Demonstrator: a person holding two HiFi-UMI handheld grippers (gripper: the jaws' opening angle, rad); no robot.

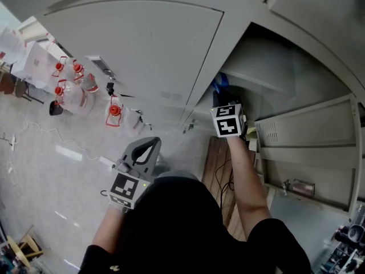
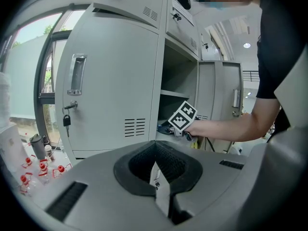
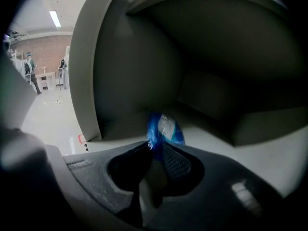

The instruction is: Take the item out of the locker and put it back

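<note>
the blue packet (image 3: 166, 128) sits on the floor of the open locker (image 3: 130, 71), its near edge pinched between the almost-closed jaws of the right gripper (image 3: 155, 150); the left gripper (image 2: 155, 163) hangs outside, jaws together on nothing

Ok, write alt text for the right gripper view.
The right gripper pinches the near edge of a blue packet inside a dim grey locker compartment. A bright room shows beyond the locker wall at the picture's left.
</note>
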